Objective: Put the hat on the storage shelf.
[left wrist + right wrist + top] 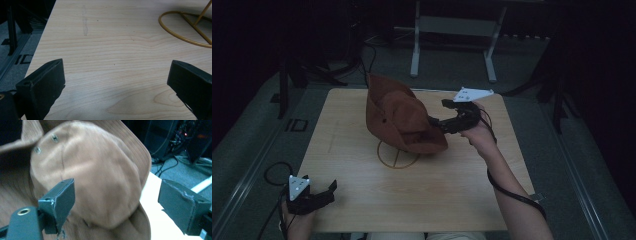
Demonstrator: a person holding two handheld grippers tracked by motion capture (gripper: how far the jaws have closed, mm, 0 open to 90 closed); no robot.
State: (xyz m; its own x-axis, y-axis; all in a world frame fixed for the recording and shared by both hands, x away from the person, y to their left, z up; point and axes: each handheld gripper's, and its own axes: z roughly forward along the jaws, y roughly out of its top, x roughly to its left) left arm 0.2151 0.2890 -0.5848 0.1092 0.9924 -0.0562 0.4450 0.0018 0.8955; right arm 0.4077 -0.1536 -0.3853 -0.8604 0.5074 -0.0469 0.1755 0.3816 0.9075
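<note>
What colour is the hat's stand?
Gold, a wire stand; clearest in the left gripper view.

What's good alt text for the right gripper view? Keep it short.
A brown brimmed hat seen close up between the right gripper's two open black jaws, its rounded crown with two small metal eyelets facing the camera. To the right, a strip of the pale table shows, with dark floor and cables beyond.

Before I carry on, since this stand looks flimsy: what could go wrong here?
The brown hat sits tilted on the thin gold wire stand; a nudge from the right tongs could tip both. Those tongs look open around the crown, so closing may crease it. The left tongs are open, too far off to steady anything.
</note>
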